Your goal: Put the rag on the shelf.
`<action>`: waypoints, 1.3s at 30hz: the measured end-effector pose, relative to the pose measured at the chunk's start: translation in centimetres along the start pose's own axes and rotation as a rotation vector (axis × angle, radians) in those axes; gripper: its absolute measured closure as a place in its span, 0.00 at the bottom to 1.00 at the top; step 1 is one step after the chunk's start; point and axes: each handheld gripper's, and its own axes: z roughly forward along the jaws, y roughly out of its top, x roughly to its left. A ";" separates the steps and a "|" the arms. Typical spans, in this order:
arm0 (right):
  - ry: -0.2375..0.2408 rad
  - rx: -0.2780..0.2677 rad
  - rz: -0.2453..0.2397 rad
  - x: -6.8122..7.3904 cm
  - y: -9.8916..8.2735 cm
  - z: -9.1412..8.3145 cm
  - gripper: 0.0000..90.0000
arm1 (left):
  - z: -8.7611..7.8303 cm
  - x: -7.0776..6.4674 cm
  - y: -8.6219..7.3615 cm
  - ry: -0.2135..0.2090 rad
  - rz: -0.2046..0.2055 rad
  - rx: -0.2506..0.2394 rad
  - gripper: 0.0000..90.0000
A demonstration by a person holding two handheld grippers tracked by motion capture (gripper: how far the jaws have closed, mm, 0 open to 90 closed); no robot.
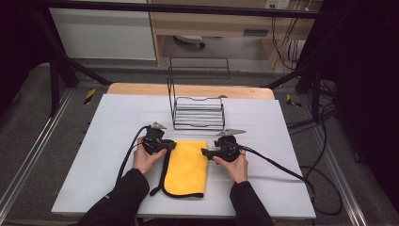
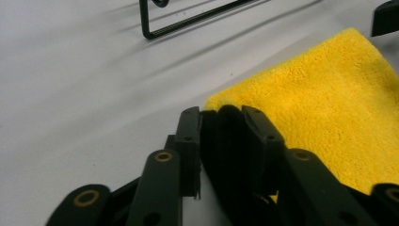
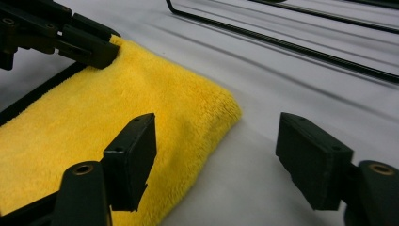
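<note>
In the left gripper view, the closed jaws of the left gripper (image 2: 221,117) hide the yellow cloth's (image 2: 324,103) corner. The wire rack (image 2: 188,19) is cut off at 12 o'clock.

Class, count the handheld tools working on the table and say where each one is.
2. The left tool is shut on the yellow towel at its far left corner; the right tool is open at the towel's far right corner.

The cloth (image 1: 186,168) lies on the table (image 1: 94,155), before the wire rack (image 1: 197,112).
</note>
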 end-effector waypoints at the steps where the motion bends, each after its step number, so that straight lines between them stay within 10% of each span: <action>1: 0.001 0.007 0.003 0.1 0.1 0.2 0.39 | 0.0 0.0 0.0 0.000 0.002 0.000 0.80; 22: 0.054 0.067 0.135 0.3 0.5 1.6 0.87 | -0.1 0.0 0.1 -0.010 0.026 0.015 0.84; 39: 0.077 -0.031 0.089 1.0 0.9 -0.3 0.91 | -2.4 -0.1 0.1 -0.043 0.029 -0.095 0.88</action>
